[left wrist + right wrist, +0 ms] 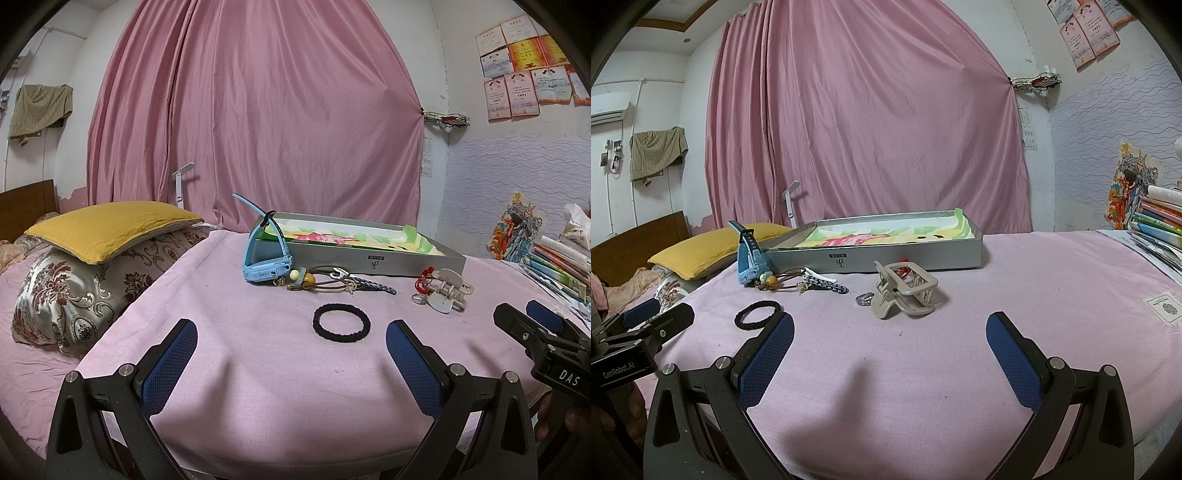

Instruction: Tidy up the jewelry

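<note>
A black hair tie lies on the pink cloth just ahead of my open, empty left gripper. A beige claw clip with a silver ring beside it lies ahead of my open, empty right gripper. A blue watch, a beaded cord and a braided band lie in front of a shallow grey box lined with flowered paper.
A yellow pillow on patterned cushions lies at the left. A stack of books stands at the right. A pink curtain hangs behind. The cloth-covered surface drops off at the near and left edges.
</note>
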The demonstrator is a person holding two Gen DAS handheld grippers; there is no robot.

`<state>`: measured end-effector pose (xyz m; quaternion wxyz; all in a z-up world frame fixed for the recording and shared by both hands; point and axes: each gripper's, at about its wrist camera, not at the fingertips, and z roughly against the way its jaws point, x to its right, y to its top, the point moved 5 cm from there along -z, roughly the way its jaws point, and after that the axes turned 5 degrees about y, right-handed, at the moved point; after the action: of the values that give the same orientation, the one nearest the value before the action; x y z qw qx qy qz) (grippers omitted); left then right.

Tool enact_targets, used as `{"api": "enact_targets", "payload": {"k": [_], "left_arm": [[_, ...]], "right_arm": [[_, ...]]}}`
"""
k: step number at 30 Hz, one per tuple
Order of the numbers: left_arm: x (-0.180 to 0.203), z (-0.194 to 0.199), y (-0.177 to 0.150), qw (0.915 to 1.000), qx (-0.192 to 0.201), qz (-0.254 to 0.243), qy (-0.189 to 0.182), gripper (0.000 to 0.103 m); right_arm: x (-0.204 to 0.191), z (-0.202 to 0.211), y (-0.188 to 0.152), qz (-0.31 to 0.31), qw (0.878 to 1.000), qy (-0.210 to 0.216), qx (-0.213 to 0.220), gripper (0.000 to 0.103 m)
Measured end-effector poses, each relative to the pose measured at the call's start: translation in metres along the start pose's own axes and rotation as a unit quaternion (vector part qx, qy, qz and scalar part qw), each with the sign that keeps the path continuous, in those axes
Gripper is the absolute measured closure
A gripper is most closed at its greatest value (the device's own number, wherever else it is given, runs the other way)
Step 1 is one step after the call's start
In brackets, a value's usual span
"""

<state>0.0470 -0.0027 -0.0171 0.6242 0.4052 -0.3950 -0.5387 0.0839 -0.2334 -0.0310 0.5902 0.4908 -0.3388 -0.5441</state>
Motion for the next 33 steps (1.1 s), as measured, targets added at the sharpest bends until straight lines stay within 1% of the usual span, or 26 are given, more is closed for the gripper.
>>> {"api": "enact_targets", "payload": {"k": [31, 33], "left_arm": [[0.0004, -0.0004, 0.0006, 1.0, -0.003, 0.0, 0.0, 0.0], [-0.0001, 0.0024, 0.0019, 1.0, -0.002, 0.001, -0.004, 0.0]], "right_arm": [[0.0004, 0.0001, 0.0003, 0.001, 1.0, -0.001, -0.001, 0.001], [0.0006, 0.0028, -0.0012, 0.003, 1.0, 0.0, 0.001, 0.001]]}}
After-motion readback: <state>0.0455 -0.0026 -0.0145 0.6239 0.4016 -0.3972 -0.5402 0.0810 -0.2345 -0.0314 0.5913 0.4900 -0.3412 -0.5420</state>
